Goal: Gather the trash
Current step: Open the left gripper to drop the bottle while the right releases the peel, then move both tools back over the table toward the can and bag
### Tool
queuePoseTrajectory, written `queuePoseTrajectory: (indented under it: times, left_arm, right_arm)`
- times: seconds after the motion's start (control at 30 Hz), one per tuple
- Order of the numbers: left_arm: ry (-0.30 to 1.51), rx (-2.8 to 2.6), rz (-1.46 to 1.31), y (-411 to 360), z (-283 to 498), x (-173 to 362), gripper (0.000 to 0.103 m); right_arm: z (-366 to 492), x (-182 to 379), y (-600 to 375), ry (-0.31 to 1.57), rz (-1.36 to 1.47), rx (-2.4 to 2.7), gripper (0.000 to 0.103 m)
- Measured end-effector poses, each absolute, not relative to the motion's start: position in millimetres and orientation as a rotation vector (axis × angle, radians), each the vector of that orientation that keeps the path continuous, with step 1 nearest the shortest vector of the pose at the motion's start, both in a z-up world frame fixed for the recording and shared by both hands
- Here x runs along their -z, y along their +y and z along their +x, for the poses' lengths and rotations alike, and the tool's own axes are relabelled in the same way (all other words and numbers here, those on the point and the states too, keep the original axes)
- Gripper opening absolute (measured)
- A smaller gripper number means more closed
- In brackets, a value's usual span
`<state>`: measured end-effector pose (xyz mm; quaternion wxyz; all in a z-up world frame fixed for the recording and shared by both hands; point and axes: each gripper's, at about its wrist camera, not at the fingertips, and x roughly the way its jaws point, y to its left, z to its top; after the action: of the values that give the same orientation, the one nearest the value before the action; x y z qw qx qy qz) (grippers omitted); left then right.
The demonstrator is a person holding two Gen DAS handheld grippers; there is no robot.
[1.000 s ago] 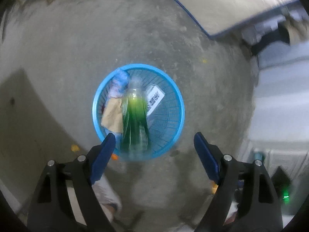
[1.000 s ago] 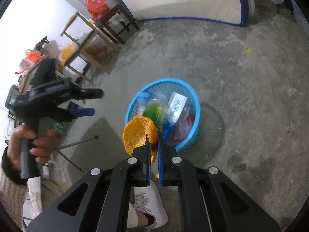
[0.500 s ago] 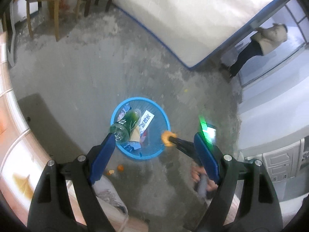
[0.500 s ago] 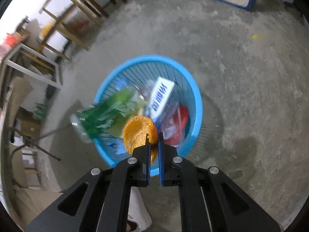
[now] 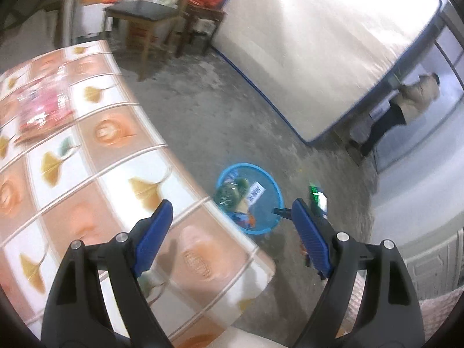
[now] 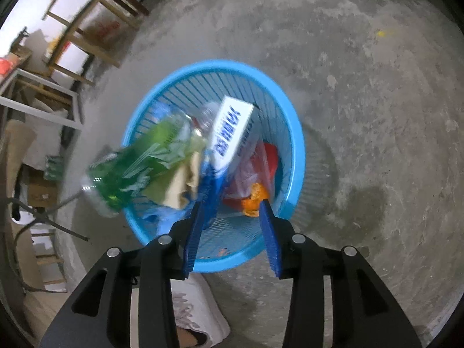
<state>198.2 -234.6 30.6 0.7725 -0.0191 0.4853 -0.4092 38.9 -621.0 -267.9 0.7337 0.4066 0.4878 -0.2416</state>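
Bare concrete floor holds the blue basket, where the orange peel lies among other trash. The right gripper hangs above, jaws apart and empty; the left gripper gapes empty over the table. The green bottle juts past the rim — a nudge could tip it out.

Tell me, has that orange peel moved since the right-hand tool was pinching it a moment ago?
Yes. The orange peel has dropped out of the right gripper, now open, and lies down inside the blue basket against the red bag.
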Motion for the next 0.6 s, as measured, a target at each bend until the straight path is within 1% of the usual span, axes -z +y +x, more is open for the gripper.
queuePoseTrajectory:
  times: [0.1, 0.2, 0.37, 0.6]
  left_arm:
    - [1.039, 0.843, -0.087, -209.8, 201.2, -27.6, 0.081]
    - [1.021, 0.808, -0.137, -183.7, 201.3, -26.9, 0.081]
    - [1.004, 0.779, -0.196, -159.4, 197.0, -20.5, 0.082]
    - [0.964, 0.77, -0.246, -122.7, 187.9, -24.0, 0.083]
  right_arm:
    - [27.8, 234.7, -606.3, 1.003, 0.88, 0.509, 0.04]
    - [18.9, 200.3, -588.8, 0.949, 0.856, 0.48, 0.043]
    - [10.3, 133.5, -553.0, 0.835, 0.776, 0.42, 0.057]
    - [16.1, 48.7, -492.2, 0.736, 0.62, 0.347, 0.067]
